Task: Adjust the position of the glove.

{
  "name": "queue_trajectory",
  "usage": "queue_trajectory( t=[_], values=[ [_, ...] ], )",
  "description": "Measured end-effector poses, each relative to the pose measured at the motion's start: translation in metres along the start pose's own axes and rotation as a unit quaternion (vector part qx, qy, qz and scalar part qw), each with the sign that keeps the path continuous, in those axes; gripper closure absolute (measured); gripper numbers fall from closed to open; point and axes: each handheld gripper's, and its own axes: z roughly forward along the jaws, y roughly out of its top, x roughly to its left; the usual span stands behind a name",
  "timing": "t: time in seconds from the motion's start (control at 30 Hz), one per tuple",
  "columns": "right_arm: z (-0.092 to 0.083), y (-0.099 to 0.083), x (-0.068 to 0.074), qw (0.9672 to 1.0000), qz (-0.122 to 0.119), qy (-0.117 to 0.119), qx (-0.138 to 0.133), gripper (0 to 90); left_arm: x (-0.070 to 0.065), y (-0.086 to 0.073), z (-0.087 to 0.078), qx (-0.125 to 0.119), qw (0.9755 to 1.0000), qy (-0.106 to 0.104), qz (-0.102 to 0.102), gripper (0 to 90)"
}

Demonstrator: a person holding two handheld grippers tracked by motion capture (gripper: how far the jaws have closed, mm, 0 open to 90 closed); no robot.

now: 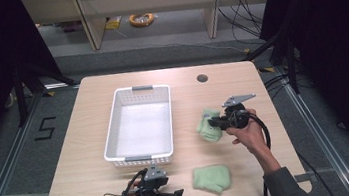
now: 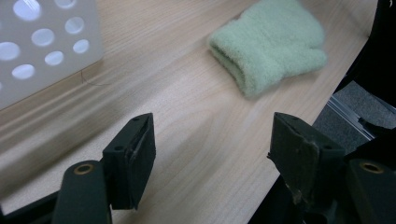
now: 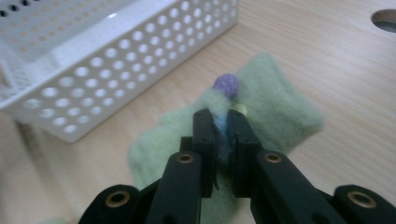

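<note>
- Pick-up step, I judge: my right gripper [image 3: 220, 126] pinches the far, right fuzzy pale-green mitten [image 3: 280, 112] beside the white perforated plastic basket [image 1: 138, 125].
- Next: lift it leftward over the rim.
- Left gripper [image 2: 212, 149] gapes empty before the near mitten [image 2: 271, 44].

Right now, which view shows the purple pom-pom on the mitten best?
Right gripper view: the purple pom-pom sits sharp just beyond the right gripper, which is shut on the green mitten. In the high view that mitten is small and partly covered.
</note>
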Motion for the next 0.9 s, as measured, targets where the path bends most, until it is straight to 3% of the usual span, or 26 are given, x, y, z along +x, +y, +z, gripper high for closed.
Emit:
queue_trajectory(
  t=[0.1,0.13,0.2,0.23,0.4,0.47,0.6,0.7,0.83,0.87,0.9],
  values=[
    [-0.013,-0.002,0.011,0.9999,-0.011,0.009,-0.008,84.1,0.000,0.000,0.000,0.001,1.0000,0.001,0.001,30.5],
    [-0.021,-0.005,0.018,0.9994,-0.017,0.028,-0.008,84.1,-0.001,0.000,0.001,-0.003,1.0000,0.001,-0.004,30.2],
    [-0.025,-0.007,0.023,0.9993,-0.016,0.034,-0.009,84.0,-0.001,0.000,0.001,-0.003,1.0000,0.002,-0.003,29.9],
    [-0.029,-0.009,0.025,0.9988,-0.029,0.038,-0.012,84.1,0.000,0.000,0.000,0.001,1.0000,0.002,0.002,29.7],
    [-0.046,-0.026,0.048,0.9962,-0.042,0.076,-0.002,83.9,-0.001,0.001,0.001,-0.003,1.0000,0.002,-0.003,26.7],
    [-0.048,-0.029,0.050,0.9953,-0.050,0.083,-0.003,83.9,0.000,0.001,0.001,0.001,1.0000,0.003,0.002,26.7],
    [-0.050,-0.045,0.064,0.9917,-0.049,0.118,0.008,83.8,0.000,0.001,0.001,-0.004,1.0000,0.004,-0.002,26.2],
    [-0.052,-0.050,0.072,0.9893,-0.068,0.128,0.015,83.8,0.001,0.002,0.001,-0.007,1.0000,0.004,-0.004,26.3],
    [-0.051,-0.056,0.081,0.9874,-0.067,0.141,0.027,83.8,0.001,0.002,0.000,-0.012,0.9999,0.005,-0.007,26.4],
    [-0.049,-0.057,0.081,0.9855,-0.081,0.146,0.028,83.7,0.002,0.002,-0.001,-0.009,0.9999,0.006,-0.005,26.4],
    [-0.048,-0.060,0.085,0.9855,-0.075,0.148,0.034,83.7,0.002,0.002,-0.001,-0.006,1.0000,0.005,-0.002,26.6]
  ],
)
